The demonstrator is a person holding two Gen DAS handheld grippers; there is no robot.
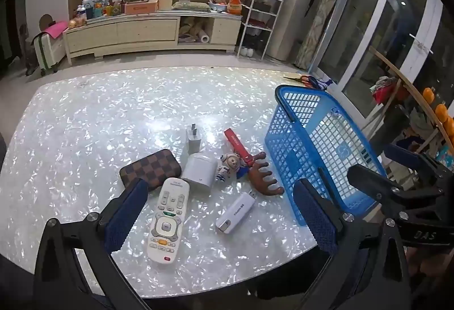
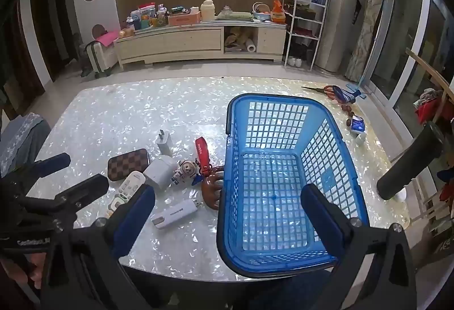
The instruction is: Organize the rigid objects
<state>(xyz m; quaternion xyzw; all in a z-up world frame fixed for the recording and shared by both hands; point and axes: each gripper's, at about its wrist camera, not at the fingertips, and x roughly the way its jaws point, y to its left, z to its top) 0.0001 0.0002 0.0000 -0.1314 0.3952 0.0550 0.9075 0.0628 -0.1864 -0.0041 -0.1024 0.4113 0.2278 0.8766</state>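
Note:
A blue mesh basket [image 2: 283, 261] stands empty on the right of the pearly table [image 2: 142, 111]; it also shows in the left wrist view [image 1: 286, 151]. Left of it lie a white remote [image 1: 168, 219], a checkered case [image 1: 150, 168], a white earbud case [image 1: 197, 169], a white charger [image 1: 193, 137], an astronaut bear keychain with a red strap [image 1: 228, 165], a brown wooden comb [image 1: 262, 176] and a white USB stick [image 1: 235, 212]. My left gripper [image 1: 221, 219] is open above the remote and USB stick. My right gripper [image 2: 227, 216] is open over the basket's near left rim.
Scissors and small trinkets [image 2: 340, 94] lie at the table's far right. A black cylinder [image 2: 411, 159] juts in from the right. A low TV cabinet [image 2: 198, 40] and a white shelf rack [image 2: 303, 26] stand across the room.

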